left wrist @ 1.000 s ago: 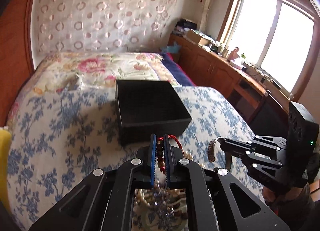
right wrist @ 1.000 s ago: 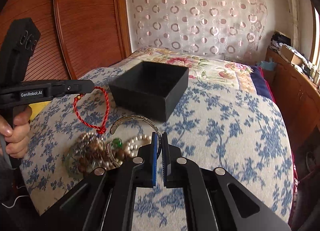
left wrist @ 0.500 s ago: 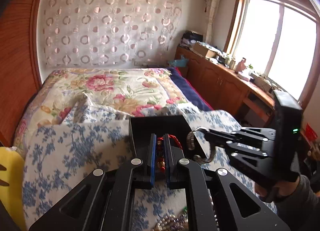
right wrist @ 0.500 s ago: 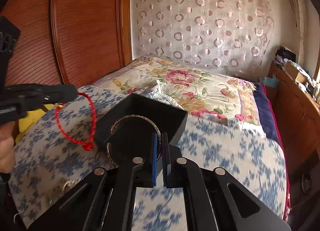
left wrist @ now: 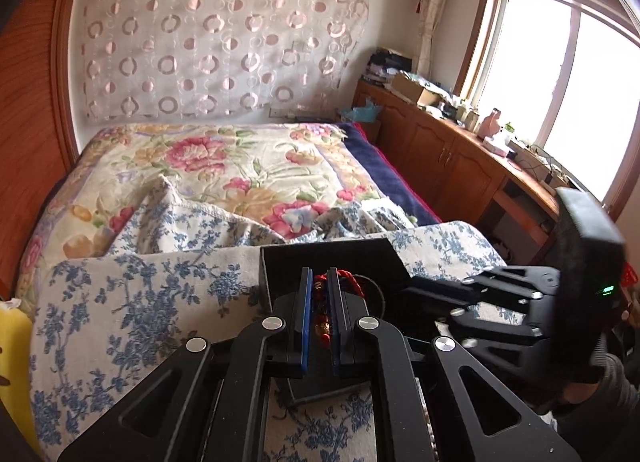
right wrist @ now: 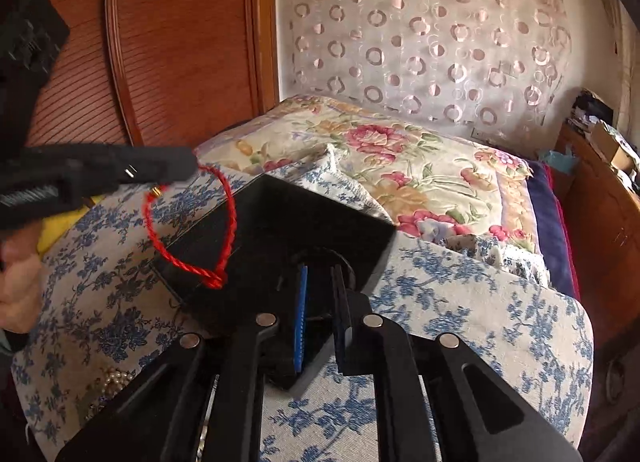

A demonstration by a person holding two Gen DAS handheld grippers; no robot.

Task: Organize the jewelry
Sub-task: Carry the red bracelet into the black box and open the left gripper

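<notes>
- Right now both grippers are poised over the black box [right wrist: 280, 229], which sits open-topped on the blue-flowered bedspread [right wrist: 460, 302].
- Left gripper [left wrist: 320, 286]: its jaws are pinched nearly together on the red cord bracelet [right wrist: 192, 238]. From the right wrist view the cord hangs down as a loop from the fingertips, its knot dangling at the near left edge of the box. From its own camera, red cord and a few small beads show between the blue pads.
- Right gripper [right wrist: 320, 282]: its jaws are opening, with a narrow gap between the blue pad and the black one. The fingertips reach down into the box. A thin dark ring [right wrist: 340, 262] curves past the tips inside the box; whether the pads touch it I cannot tell, but they do not look pressed on it.
- A hand [right wrist: 20, 282] holds the left gripper's handle at the left edge of the right wrist view.
- More jewelry, a heap of pearls [right wrist: 114, 382], lies on the bedspread near the front left, apart from the box.
- Beyond the box lies a pink-flowered quilt [left wrist: 224, 169], and a wooden cabinet [left wrist: 452, 165] runs under the window.
</notes>
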